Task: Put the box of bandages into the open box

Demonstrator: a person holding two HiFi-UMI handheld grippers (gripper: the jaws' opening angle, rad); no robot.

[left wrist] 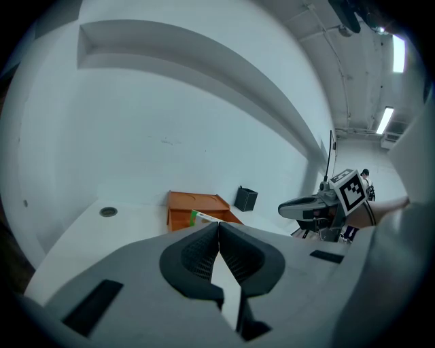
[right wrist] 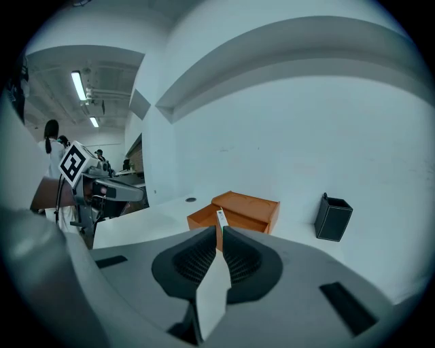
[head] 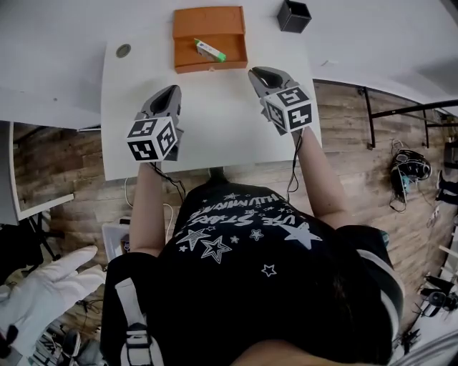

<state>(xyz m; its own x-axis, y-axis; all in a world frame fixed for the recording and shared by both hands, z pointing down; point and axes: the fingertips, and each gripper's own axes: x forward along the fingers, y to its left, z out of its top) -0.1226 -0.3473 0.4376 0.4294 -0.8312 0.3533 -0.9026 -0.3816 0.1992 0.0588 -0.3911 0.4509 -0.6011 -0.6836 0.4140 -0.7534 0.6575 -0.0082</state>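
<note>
The orange open box point(head: 209, 23) sits at the far middle of the white table point(head: 215, 121). A white and green box of bandages point(head: 210, 50) lies slanted inside its near, open half. In the left gripper view the orange box point(left wrist: 183, 204) and bandage box point(left wrist: 202, 217) show just beyond the jaws. My left gripper point(head: 172, 93) hovers over the table's left part, shut and empty. My right gripper point(head: 257, 73) is at the right, close to the box's near right corner, also shut and empty. From the right gripper view the bandage box point(right wrist: 221, 217) pokes up behind the jaw tips.
A black square holder point(head: 294, 16) stands at the far right, also visible as a black holder point(right wrist: 333, 217) in the right gripper view. A round cable grommet point(head: 123, 51) is set in the table's far left. The table edge runs near my body.
</note>
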